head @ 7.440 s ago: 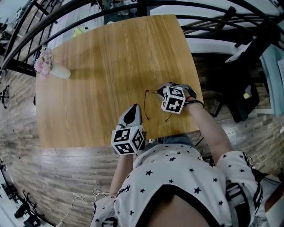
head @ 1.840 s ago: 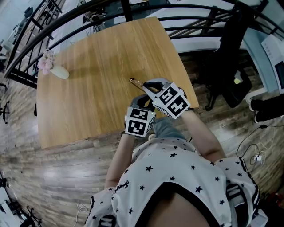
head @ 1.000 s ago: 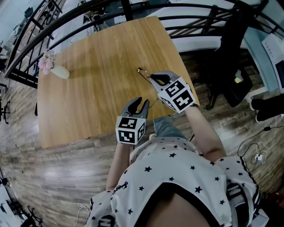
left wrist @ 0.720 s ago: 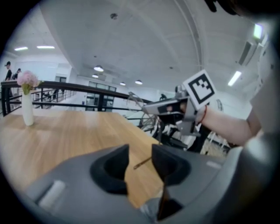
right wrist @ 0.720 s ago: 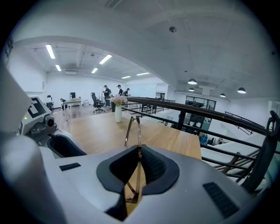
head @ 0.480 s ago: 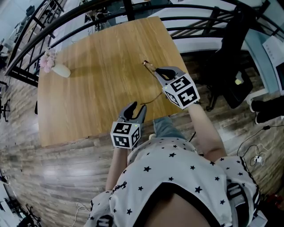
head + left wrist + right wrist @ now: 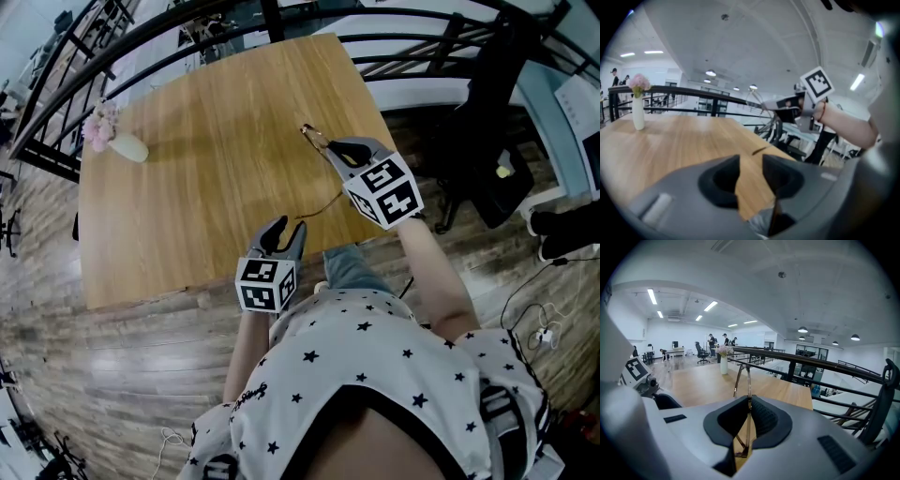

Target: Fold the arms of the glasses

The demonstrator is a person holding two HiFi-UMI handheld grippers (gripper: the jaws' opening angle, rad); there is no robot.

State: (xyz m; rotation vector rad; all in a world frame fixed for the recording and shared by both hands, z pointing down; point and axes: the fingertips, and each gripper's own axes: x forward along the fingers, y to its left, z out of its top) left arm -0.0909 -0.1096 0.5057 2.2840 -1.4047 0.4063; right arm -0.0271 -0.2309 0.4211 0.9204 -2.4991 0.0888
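Glasses (image 7: 312, 134): thin frame, held above the right side of the wooden table (image 7: 206, 112), one arm trailing toward the near edge.
Right gripper (image 7: 339, 150): jaws pinching the glasses frame.
Left gripper (image 7: 284, 232): over the near table edge, left of the glasses and apart from them. Its jaws are spread, have just been opening, and have nothing between them.
Vase (image 7: 127, 150) with pink flowers: far left corner, lying on its side.
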